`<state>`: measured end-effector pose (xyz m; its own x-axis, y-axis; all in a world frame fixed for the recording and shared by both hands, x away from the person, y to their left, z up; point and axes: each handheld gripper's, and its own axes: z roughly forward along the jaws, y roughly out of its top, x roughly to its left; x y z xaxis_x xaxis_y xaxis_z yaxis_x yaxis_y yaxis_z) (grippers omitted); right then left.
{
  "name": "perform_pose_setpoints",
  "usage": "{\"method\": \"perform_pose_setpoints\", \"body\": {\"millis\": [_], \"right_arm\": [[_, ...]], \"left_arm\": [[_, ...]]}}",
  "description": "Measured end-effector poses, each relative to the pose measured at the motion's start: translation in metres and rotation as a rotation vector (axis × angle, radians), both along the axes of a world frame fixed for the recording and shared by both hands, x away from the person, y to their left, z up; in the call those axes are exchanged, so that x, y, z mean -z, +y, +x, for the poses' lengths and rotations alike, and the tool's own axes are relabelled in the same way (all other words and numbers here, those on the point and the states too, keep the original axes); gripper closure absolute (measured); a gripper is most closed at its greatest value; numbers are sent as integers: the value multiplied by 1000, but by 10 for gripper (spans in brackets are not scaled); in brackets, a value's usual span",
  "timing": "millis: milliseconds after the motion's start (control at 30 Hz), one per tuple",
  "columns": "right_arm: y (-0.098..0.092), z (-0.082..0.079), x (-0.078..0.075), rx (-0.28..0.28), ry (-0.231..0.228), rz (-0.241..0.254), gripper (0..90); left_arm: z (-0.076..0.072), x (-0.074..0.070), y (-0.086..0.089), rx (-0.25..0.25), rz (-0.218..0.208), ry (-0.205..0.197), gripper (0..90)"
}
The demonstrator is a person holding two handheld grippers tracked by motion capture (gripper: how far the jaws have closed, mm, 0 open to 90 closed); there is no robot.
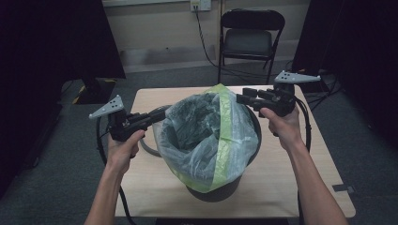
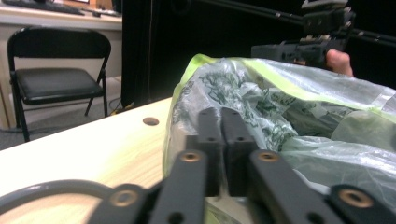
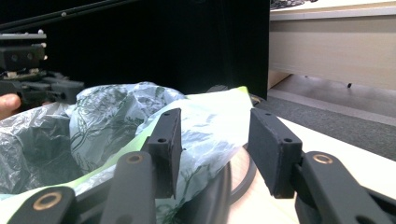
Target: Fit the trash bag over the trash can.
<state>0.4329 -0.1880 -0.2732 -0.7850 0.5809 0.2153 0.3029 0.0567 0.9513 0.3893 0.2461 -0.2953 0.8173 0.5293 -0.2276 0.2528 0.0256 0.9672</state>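
Observation:
A black bin (image 1: 220,193) stands mid-table, lined with a clear plastic bag (image 1: 202,136) that has a green band. My left gripper (image 1: 162,112) reaches in from the left, its tips at the bag's left rim. In the left gripper view its jaws (image 2: 220,116) stand pressed nearly together against the bag (image 2: 303,107); I cannot tell whether any film is caught. My right gripper (image 1: 241,98) hovers at the bag's far right rim. Its jaws (image 3: 215,135) stand wide apart, with the bag's edge (image 3: 205,126) lying loose between them and the bin's rim (image 3: 224,186) below.
The pale wooden table (image 1: 150,96) has bare room around the bin, and a small hole (image 2: 150,121) in its top. A black folding chair (image 1: 248,37) stands beyond the far edge. Dark curtains hang at both sides. Cables trail from both grippers.

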Motion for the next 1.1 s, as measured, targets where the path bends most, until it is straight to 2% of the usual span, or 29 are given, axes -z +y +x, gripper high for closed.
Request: {"method": "perform_pose_setpoints", "body": {"millis": [67, 167, 267, 300, 333, 367, 433, 500, 567, 633, 700, 767, 1000, 1033, 1100], "right_arm": [[1, -1, -1, -6, -3, -3, 548], [1, -2, -2, -12, -6, -11, 548], [0, -2, -3, -13, -3, -13, 549], [-1, -2, -3, -15, -3, -11, 549], [-1, -2, -4, -13, -6, -10, 548], [-2, -3, -4, -14, -11, -8, 548], [-2, -4, -5, -15, -13, -13, 546], [-3, -5, -6, -17, -13, -17, 541], [-3, -7, -6, -15, -13, -18, 537], [-3, -8, -5, -17, -16, -20, 535], [-1, -8, -5, -16, -16, -31, 545], [0, -8, -6, -15, -22, -51, 551], [5, -8, -13, -23, -32, -45, 531], [5, -9, -14, -24, -35, -44, 531], [7, -10, -14, -28, -34, -44, 532]], "left_arm": [[6, -6, -2, -3, -24, -7, 730], [16, -13, -11, -7, 14, -15, 642], [33, -11, -25, -9, 57, 22, 606], [37, -9, -27, -7, 52, 42, 604], [40, -7, -29, -2, 28, 65, 602], [41, -5, -32, -3, 28, 75, 598], [39, -5, -35, -11, 62, 60, 618], [38, -2, -33, -1, 64, 57, 709], [36, 0, -29, 13, 38, 62, 761], [30, -1, -25, -7, 33, 37, 827], [25, 0, -22, -17, 20, 41, 895], [19, 1, -18, -20, 20, 34, 900], [-10, 9, 0, -33, 33, 32, 900], [-13, 9, 2, -30, 26, 41, 900], [-17, 7, 6, -38, 2, 32, 865]]}}
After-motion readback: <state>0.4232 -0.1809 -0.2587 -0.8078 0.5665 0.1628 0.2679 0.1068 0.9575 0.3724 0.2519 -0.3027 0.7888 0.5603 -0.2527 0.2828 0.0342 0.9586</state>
